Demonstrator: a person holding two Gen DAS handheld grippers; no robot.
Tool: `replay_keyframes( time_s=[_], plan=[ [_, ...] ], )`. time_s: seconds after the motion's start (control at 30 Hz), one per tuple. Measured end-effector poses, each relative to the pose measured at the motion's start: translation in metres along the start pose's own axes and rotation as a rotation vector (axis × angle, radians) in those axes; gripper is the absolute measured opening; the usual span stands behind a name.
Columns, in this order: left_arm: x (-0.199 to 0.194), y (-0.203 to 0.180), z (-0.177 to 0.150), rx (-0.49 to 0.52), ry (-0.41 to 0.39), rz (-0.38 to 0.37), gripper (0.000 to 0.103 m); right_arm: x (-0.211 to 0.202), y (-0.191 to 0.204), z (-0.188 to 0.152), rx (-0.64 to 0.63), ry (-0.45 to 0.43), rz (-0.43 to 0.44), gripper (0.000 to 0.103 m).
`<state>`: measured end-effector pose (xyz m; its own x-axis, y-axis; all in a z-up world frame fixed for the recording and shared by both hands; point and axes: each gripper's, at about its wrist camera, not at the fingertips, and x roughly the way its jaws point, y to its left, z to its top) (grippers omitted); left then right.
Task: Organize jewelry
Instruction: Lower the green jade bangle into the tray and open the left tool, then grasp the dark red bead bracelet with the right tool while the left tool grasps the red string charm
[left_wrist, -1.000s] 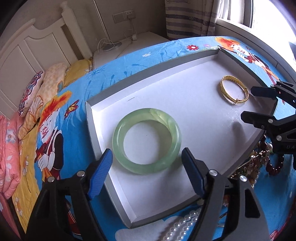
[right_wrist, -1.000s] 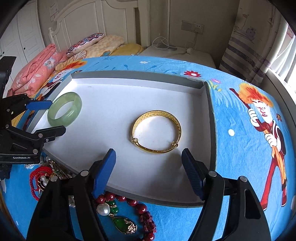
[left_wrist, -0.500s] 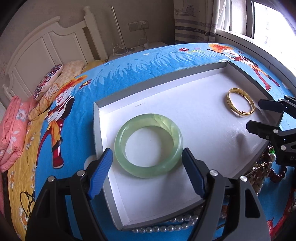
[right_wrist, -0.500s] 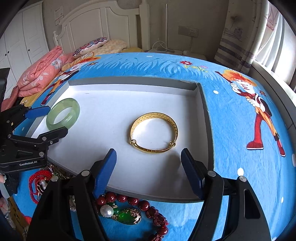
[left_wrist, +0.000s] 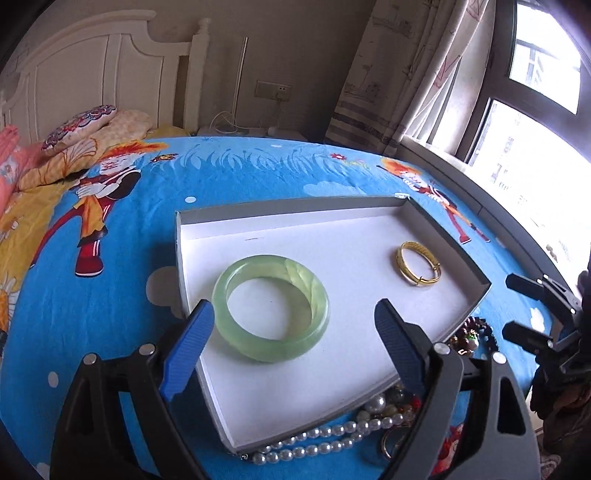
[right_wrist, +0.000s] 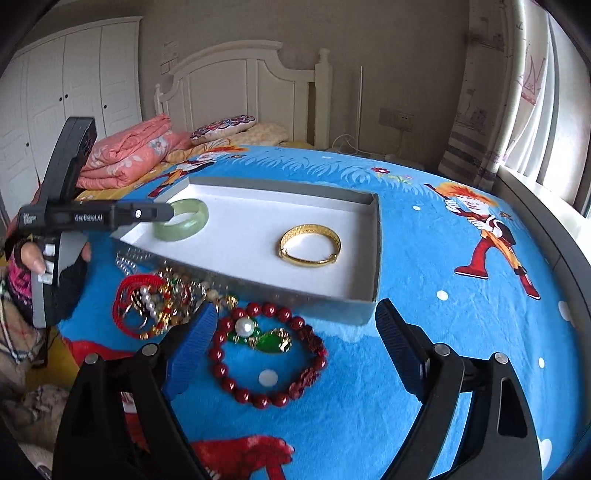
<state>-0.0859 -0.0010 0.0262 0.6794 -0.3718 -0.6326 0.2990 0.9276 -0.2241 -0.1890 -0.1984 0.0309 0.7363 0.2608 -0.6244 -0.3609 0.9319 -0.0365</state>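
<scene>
Daylight from window (left_wrist: 532, 155) glares; fisheye edges dark, warped; foreground beads (right_wrist: 258, 369) blurred.

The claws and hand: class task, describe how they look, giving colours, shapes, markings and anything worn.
Each claw, right and left, has two black angular arms with silver rivets, ending in ribbed blue pads. Seen from the right wrist, the left tool's black body carries white "GenRobot.AI" lettering above a grey handle. The hand gripping it wears a dark fingerless glove and a pink patterned knit cuff.

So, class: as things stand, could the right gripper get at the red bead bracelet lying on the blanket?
Probably yes. The right gripper is open and empty, and the red bead bracelet lies loose on the blanket just ahead of its fingers, outside the tray, with nothing covering it.
</scene>
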Motion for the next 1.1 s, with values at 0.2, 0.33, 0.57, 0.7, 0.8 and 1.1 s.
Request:
replay_keyframes(
  time_s=[0.2,0.33,0.57,0.7,0.8,1.1],
  plan=[
    [-0.005,0.001,-0.001,-0.019,-0.017,-0.041,0.092,0.002,0.020,-0.024,-0.106,0.061,0.066,0.071],
    [-0.006,0.000,0.001,-0.018,-0.025,-0.018,0.095,0.012,0.028,-0.023,-0.119,0.092,0.094,0.059],
    [-0.039,-0.024,0.009,0.026,-0.103,0.120,0.100,0.017,0.038,-0.026,-0.129,0.119,0.126,0.043],
    [-0.070,-0.056,-0.008,0.130,-0.121,0.127,0.101,0.017,0.033,-0.028,-0.104,0.110,0.144,0.043],
    [-0.080,-0.074,-0.030,0.186,-0.104,0.128,0.101,0.019,0.030,-0.027,-0.090,0.108,0.152,0.043],
    [-0.062,-0.094,-0.075,0.207,0.001,0.056,0.084,0.020,0.035,-0.028,-0.092,0.079,0.118,0.026]
  ],
)
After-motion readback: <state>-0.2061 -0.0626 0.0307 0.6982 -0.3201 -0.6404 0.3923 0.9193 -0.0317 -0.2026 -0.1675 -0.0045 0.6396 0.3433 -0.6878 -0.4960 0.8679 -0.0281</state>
